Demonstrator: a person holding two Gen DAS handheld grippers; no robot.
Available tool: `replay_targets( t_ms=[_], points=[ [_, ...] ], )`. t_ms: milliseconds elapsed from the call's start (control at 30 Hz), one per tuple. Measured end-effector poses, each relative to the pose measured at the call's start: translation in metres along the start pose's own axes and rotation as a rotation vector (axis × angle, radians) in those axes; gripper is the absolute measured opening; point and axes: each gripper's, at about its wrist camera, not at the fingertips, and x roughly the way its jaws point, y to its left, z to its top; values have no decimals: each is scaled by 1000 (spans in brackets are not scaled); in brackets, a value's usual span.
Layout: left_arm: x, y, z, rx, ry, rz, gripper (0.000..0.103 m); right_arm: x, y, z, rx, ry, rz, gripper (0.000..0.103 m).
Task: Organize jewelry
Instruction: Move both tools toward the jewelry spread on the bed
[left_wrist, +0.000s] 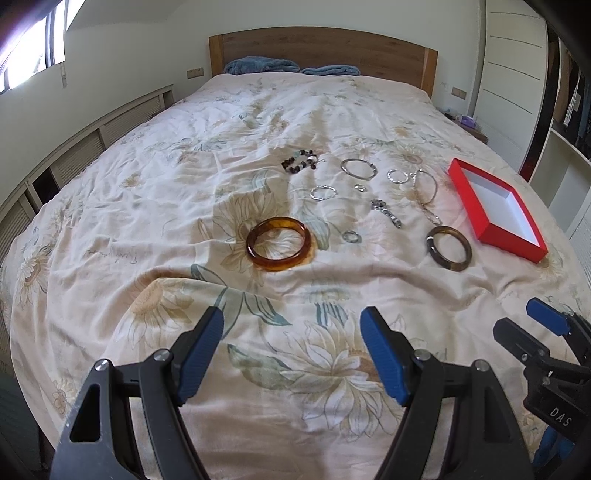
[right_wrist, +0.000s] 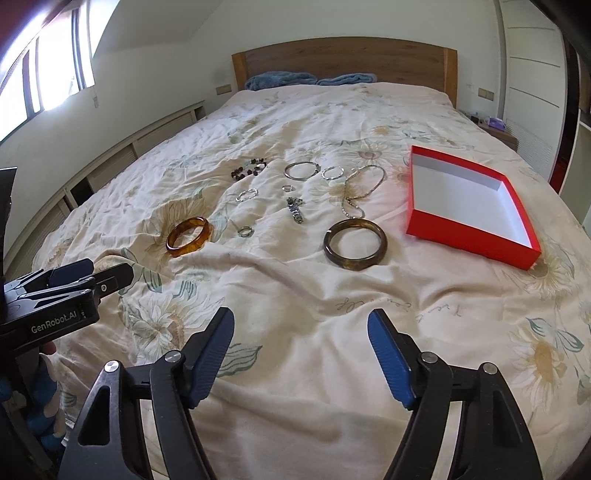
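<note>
Jewelry lies scattered across the bed's floral quilt (right_wrist: 295, 295), well ahead of me: an amber bangle (left_wrist: 279, 243), a dark bangle (right_wrist: 355, 246), silver rings and a chain (right_wrist: 360, 188), with the empty red box (right_wrist: 469, 206) off to their right. Both my left fingers (left_wrist: 291, 354) and right fingers (right_wrist: 301, 356) stand apart, holding nothing. I judge the risk to be the soft, wrinkled quilt: pinching a thin ring could snag cloth, or the chain could slip free.

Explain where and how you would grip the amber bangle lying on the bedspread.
Grip the amber bangle across its near rim, coming from above with one finger inside the hoop and one outside. It lies flat, so its edge offers little from the side.
</note>
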Motion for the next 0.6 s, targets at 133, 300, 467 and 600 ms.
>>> replay_targets(
  t_ms=[133, 300, 467, 600],
  points=[
    [8, -1, 4, 3, 12, -9, 75, 7, 1, 4, -10, 15, 6, 71],
    [17, -4, 9, 14, 28, -26, 75, 16, 3, 9, -21, 33, 12, 70],
    [27, -3, 13, 11, 39, -40, 75, 25, 6, 13, -39, 51, 14, 70],
    [35, 2, 15, -2, 45, -40, 75, 32, 10, 17, -53, 61, 22, 67]
  ],
)
